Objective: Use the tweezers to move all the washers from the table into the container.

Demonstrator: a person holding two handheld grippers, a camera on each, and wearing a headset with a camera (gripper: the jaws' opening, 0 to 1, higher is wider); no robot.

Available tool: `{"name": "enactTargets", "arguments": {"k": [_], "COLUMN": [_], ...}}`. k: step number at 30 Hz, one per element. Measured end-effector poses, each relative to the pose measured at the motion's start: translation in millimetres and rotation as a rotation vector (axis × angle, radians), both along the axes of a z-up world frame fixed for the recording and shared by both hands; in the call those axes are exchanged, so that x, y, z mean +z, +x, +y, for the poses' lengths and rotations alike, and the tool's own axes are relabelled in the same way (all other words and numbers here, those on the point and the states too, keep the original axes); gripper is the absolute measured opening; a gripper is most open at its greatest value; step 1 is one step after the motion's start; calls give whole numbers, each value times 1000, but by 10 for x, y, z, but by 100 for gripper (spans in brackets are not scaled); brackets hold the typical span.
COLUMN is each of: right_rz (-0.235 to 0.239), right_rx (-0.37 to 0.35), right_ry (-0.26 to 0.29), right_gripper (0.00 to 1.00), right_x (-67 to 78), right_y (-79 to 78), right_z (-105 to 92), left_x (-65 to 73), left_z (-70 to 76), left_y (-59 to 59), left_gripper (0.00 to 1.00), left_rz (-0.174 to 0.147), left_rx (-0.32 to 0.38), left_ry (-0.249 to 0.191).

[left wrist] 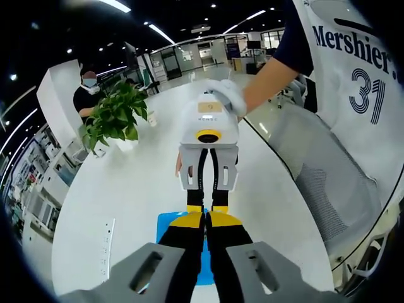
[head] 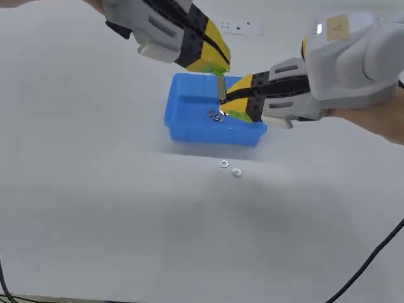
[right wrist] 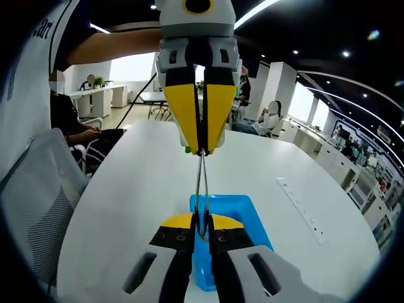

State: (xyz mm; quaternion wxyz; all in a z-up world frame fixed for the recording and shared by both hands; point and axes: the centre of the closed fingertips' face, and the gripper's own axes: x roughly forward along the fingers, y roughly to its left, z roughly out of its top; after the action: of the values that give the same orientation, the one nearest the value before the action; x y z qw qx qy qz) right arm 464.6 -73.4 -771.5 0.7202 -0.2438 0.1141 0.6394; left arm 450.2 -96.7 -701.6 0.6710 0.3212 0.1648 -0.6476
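A blue container (head: 189,120) sits mid-table with several washers (head: 216,115) inside. Two loose washers (head: 224,164) (head: 237,172) lie on the white table just in front of it. Metal tweezers (head: 221,88) hang over the container. My left gripper (head: 219,71) comes in from the upper left and is shut on their top end. My right gripper (head: 228,104) comes in from the right and is shut on their lower part. In the right gripper view the tweezers (right wrist: 201,183) run from the left gripper (right wrist: 202,150) down into my right gripper (right wrist: 202,230), above the container (right wrist: 240,214).
A white power strip (head: 240,27) lies at the table's far edge. A black cable (head: 372,259) crosses the near right corner. Bare white table (head: 126,214) spreads in front of the container. A potted plant (left wrist: 113,117) stands far off, and people sit in the background.
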Motion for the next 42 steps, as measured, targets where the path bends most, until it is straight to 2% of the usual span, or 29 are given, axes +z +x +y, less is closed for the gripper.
{"name": "enactTargets", "arguments": {"k": [9, 16, 22, 32, 36, 42], "right_rz": [18, 31, 48, 80, 88, 103], "right_rx": [-9, -11, -12, -12, -25, -34], "right_ry": [6, 0, -10, -32, -33, -38], "right_gripper": [9, 9, 9, 9, 9, 9], "right_x": [-146, -306, -453, -657, -705, -783], "right_y": [234, 400, 487, 506, 502, 485], "right_z": [97, 165, 176, 181, 173, 165], "left_x": [-133, -260, -402, -593, -647, -724], "left_z": [120, 181, 196, 206, 204, 195], "left_y": [260, 391, 445, 517, 523, 520], "left_gripper": [5, 5, 5, 5, 5, 5], "left_rz": [11, 31, 49, 105, 120, 129], "left_rx": [35, 53, 62, 84, 92, 92], "left_ry": [10, 13, 20, 0, -10, 3]}}
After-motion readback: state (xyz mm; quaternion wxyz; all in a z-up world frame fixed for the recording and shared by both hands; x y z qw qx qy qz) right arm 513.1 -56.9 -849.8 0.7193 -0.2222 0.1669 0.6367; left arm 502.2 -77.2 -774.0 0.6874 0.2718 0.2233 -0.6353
